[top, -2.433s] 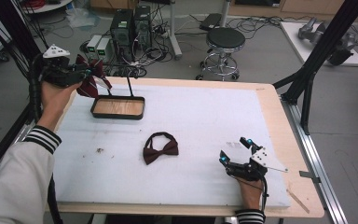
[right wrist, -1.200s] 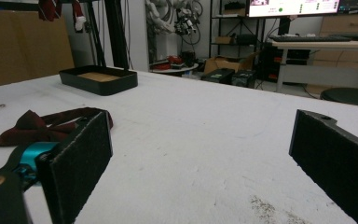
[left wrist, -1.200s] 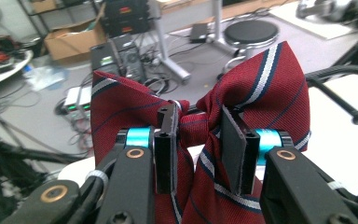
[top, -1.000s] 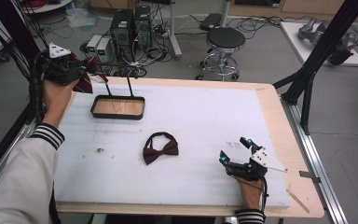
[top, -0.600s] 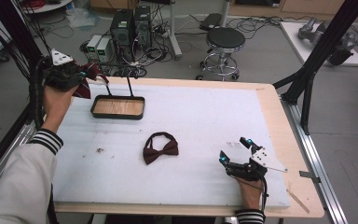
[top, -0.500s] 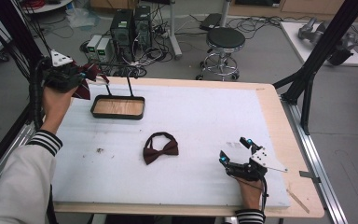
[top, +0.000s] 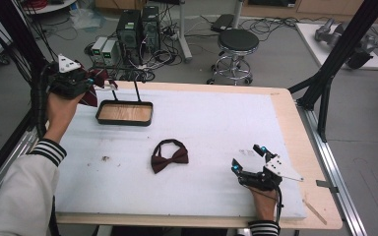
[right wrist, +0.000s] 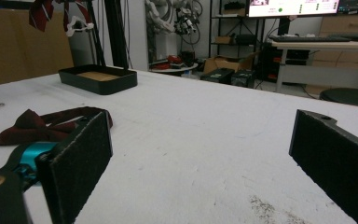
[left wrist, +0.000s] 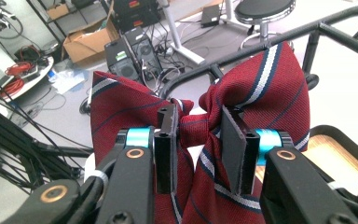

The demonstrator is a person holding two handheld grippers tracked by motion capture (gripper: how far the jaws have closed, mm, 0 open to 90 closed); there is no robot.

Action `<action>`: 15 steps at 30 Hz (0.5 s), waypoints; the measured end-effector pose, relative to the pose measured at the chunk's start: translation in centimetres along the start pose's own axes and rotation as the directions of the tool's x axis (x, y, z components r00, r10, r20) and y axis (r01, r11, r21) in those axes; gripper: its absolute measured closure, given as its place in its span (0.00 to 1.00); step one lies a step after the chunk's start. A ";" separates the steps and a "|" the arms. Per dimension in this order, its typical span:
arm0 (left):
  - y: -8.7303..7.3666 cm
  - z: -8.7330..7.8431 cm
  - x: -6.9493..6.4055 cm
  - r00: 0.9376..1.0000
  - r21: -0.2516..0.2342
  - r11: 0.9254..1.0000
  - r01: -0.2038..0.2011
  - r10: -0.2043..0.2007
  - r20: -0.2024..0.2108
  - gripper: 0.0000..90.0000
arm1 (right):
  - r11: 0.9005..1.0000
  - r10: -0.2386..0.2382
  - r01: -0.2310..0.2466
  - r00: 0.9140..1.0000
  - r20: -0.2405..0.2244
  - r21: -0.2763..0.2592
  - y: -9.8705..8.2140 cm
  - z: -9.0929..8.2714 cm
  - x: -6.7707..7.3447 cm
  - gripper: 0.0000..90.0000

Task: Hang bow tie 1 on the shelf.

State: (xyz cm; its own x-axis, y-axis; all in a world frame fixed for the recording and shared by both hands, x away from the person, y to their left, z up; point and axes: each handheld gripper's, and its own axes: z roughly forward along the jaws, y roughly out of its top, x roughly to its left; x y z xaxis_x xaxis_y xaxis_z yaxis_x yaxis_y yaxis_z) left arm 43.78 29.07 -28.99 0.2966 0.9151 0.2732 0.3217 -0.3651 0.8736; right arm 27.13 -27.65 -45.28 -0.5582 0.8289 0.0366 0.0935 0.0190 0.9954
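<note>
My left gripper (top: 89,82) is held up over the table's far left corner, shut on the knot of a red striped bow tie (top: 89,97). In the left gripper view both jaws pinch the middle of the striped bow tie (left wrist: 261,88), and its wings spread in front of a black rail (left wrist: 265,49). A plain dark red bow tie (top: 170,155) lies flat mid-table. My right gripper (top: 247,158) rests on the white mat at the near right, open wide with nothing between its pads (right wrist: 81,156). The dark bow tie (right wrist: 42,123) lies just left of them.
A black tray (top: 124,119) with a wooden floor sits at the far left under the rail's thin posts. It is also in the left gripper view as the tray (left wrist: 342,135) and farther off as the tray (right wrist: 98,80). A stool (top: 238,42) and computers stand beyond the table.
My left hand has shifted slightly and turned, keeping the striped bow tie by the rail above the tray. The right gripper and the dark bow tie have not moved.
</note>
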 end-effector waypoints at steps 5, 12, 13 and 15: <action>-0.5 -0.3 -0.5 1.000 0.003 1.000 -0.005 0.005 0.005 0.76 | 1.000 -0.003 0.003 1.000 -0.001 -0.002 0.0 0.0 0.0 0.06; -1.9 0.3 -1.6 1.000 0.035 0.999 -0.021 0.021 0.001 0.76 | 1.000 -0.010 0.010 1.000 0.001 -0.005 0.0 0.0 0.0 0.06; -2.1 0.4 -1.7 1.000 0.038 0.999 -0.018 0.019 -0.001 0.76 | 1.000 -0.008 0.008 1.000 0.001 -0.004 0.0 0.0 0.0 0.06; -2.3 0.7 -1.9 1.000 0.042 0.999 -0.018 0.018 0.000 0.76 | 1.000 -0.011 0.011 1.000 0.001 -0.004 0.0 0.0 0.0 0.06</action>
State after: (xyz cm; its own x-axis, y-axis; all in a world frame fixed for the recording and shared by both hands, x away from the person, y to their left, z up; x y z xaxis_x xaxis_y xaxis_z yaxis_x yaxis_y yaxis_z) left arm 43.13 28.08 -31.83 0.3020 0.9085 0.2888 0.3534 -0.3881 0.8512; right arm 27.18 -27.65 -45.29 -0.5583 0.8292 0.0260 0.0843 0.0256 0.9961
